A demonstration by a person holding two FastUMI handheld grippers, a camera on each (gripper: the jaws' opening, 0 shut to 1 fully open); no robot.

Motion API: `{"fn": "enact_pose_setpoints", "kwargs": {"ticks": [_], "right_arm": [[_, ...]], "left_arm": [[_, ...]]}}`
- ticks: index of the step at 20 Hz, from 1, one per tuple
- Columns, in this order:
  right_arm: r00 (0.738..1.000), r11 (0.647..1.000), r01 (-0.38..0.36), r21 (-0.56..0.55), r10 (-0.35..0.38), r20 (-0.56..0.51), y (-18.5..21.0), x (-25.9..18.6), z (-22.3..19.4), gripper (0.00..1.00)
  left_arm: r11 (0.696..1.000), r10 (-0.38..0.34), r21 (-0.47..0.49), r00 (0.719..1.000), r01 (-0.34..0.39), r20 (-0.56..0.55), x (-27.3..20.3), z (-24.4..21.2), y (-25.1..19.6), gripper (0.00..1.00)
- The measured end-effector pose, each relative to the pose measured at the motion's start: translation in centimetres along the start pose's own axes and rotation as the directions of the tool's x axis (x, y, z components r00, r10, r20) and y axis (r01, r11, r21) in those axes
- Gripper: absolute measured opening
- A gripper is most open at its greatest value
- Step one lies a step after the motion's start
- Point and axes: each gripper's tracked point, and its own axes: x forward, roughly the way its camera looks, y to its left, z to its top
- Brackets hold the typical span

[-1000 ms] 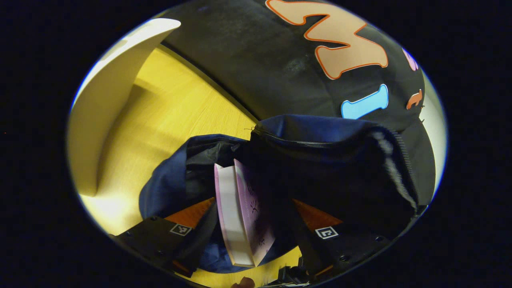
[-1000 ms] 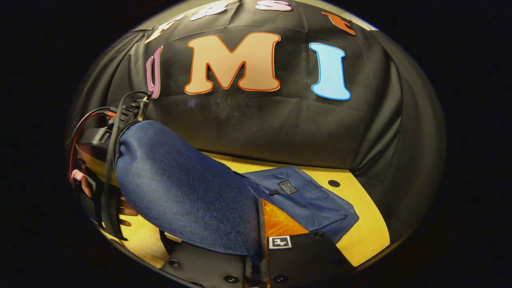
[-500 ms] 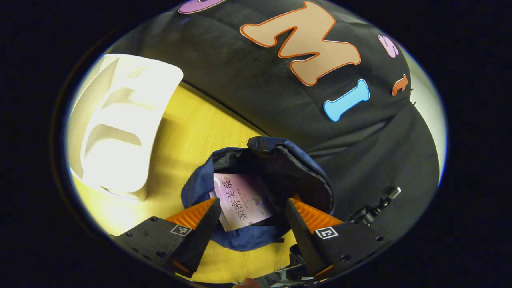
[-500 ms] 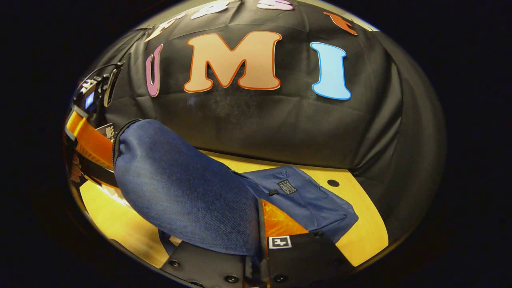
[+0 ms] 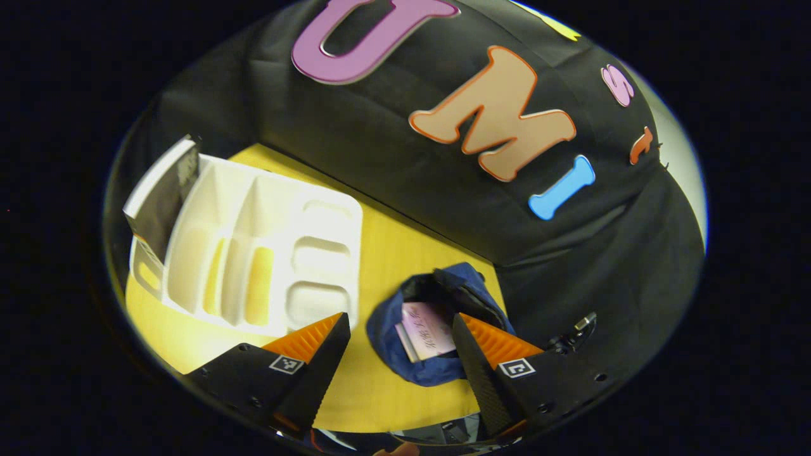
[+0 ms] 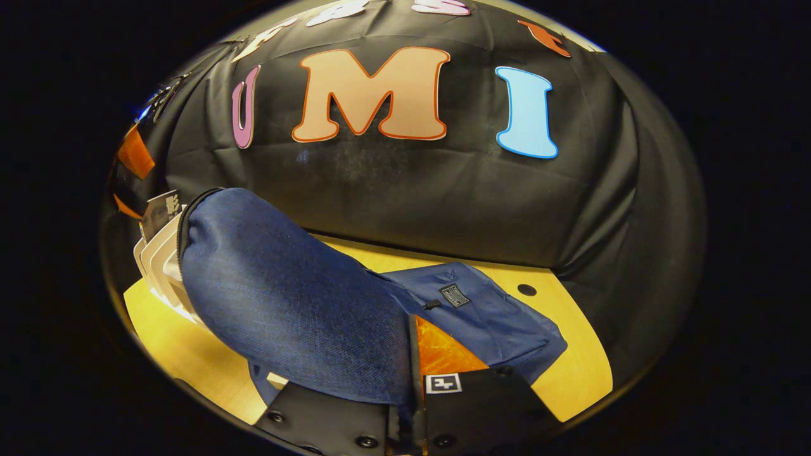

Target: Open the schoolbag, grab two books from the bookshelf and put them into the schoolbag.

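Note:
The blue schoolbag [image 5: 437,373] lies on the yellow table with its mouth open, and a pink book [image 5: 427,332] rests inside it. My left gripper [image 5: 399,320] hovers open above and short of the bag, with nothing between its fingers. The white bookshelf [image 5: 253,259] stands to the left, a dark-covered book [image 5: 161,196] upright in its far slot. In the right gripper view, my right gripper [image 6: 413,345] is shut on the edge of the schoolbag [image 6: 285,297], holding the fabric up. The left gripper [image 6: 133,155] shows high at the far left, above the bookshelf [image 6: 155,259].
The yellow table [image 6: 570,373] ends at the black cloth wall close behind the bag. A small round hole [image 6: 526,289] sits in the tabletop at the right. Bare table [image 5: 393,240] lies between the bookshelf and the bag.
My left gripper let go of the pink book inside the bag, then drew back and up, bringing the bookshelf into sight. The right gripper kept its hold on the bag.

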Motion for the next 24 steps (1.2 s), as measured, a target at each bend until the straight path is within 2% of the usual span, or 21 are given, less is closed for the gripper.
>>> {"fn": "enact_pose_setpoints", "kwargs": {"ticks": [4,5,6,7,10,14,18,22,24], "right_arm": [[1.000,1.000,0.007,0.012,-0.006,-0.010,0.0,0.1,0.0,0.09],[1.000,1.000,0.009,0.010,-0.009,-0.010,0.0,0.0,0.1,0.09],[1.000,1.000,0.011,0.009,-0.011,-0.011,0.0,0.0,0.1,0.09],[1.000,1.000,0.012,0.007,-0.012,-0.012,0.0,0.1,0.1,0.10],[1.000,1.000,0.016,0.001,-0.016,-0.017,0.1,0.1,0.0,0.09],[0.999,1.000,0.020,-0.016,-0.020,-0.026,0.3,0.1,-0.2,0.09],[0.999,1.000,0.019,-0.016,-0.020,-0.031,0.2,0.1,-0.1,0.09],[0.999,0.999,0.023,-0.029,-0.024,-0.035,0.1,0.0,-0.2,0.09],[0.999,0.999,0.025,-0.042,-0.026,-0.036,0.2,0.0,-0.2,0.09]], "left_arm": [[0.983,0.149,0.094,0.985,-0.157,0.085,-3.1,5.4,5.8,0.95],[0.976,0.185,0.100,0.978,-0.195,0.101,-3.9,6.7,7.2,0.90],[0.969,0.211,0.105,0.971,-0.222,0.113,-4.7,7.7,8.3,0.95],[0.960,0.244,0.111,0.961,-0.259,0.128,-5.4,8.9,9.7,0.95],[0.908,0.373,0.130,0.910,-0.398,0.178,-7.3,12.0,14.3,0.94],[0.851,0.482,0.154,0.863,-0.503,0.153,-7.2,13.8,19.0,0.94],[0.846,0.521,0.132,0.853,-0.517,-0.001,-5.5,11.6,21.0,0.92],[0.863,0.504,0.105,0.851,-0.494,-0.149,-4.8,10.0,21.6,0.90],[0.863,0.505,0.093,0.836,-0.497,-0.215,-4.8,9.5,22.6,0.88]]}}
